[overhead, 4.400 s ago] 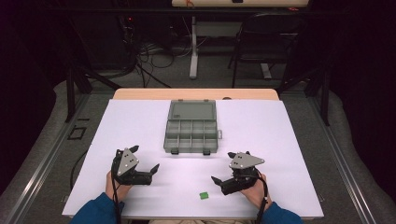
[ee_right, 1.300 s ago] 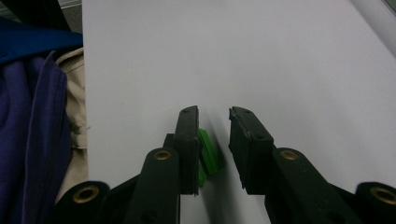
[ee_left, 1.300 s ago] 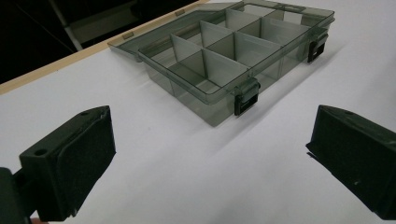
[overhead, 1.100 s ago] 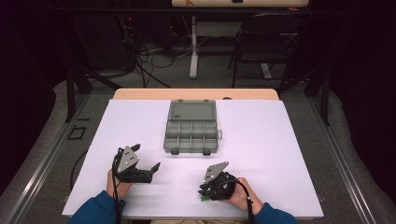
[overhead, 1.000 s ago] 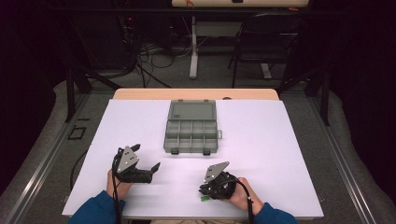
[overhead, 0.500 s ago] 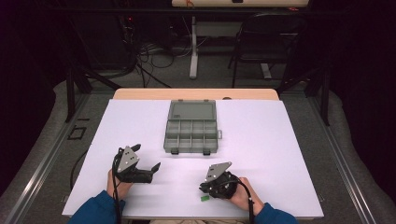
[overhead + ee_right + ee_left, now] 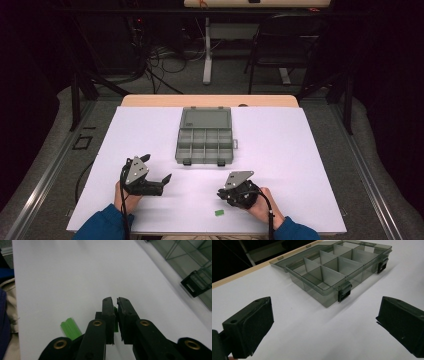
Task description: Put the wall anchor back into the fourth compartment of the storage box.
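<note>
My right gripper (image 7: 220,193) sits near the table's front edge, angled to the left. In the right gripper view its jaws (image 7: 117,300) are almost together, with a thin green piece (image 7: 115,319) pinched between the pads. Another small green piece (image 7: 219,212) (image 7: 71,327) lies flat on the white table just in front of it, apart from the jaws. My left gripper (image 7: 156,168) (image 7: 322,322) rests at the front left, wide open with nothing between its pads (image 7: 249,325), and faces the open grey compartment box (image 7: 205,135) (image 7: 337,270).
The box stands mid-table with its lid folded back and its latches (image 7: 344,291) toward me; its compartments look bare. One latch and a corner (image 7: 196,283) show in the right gripper view. White table surface (image 7: 300,150) stretches around it; chairs and cables lie beyond the far edge.
Since the earliest frame my right gripper moved left toward the green piece and its jaws came together. Over the last second it shifted only slightly. The left gripper stayed put.
</note>
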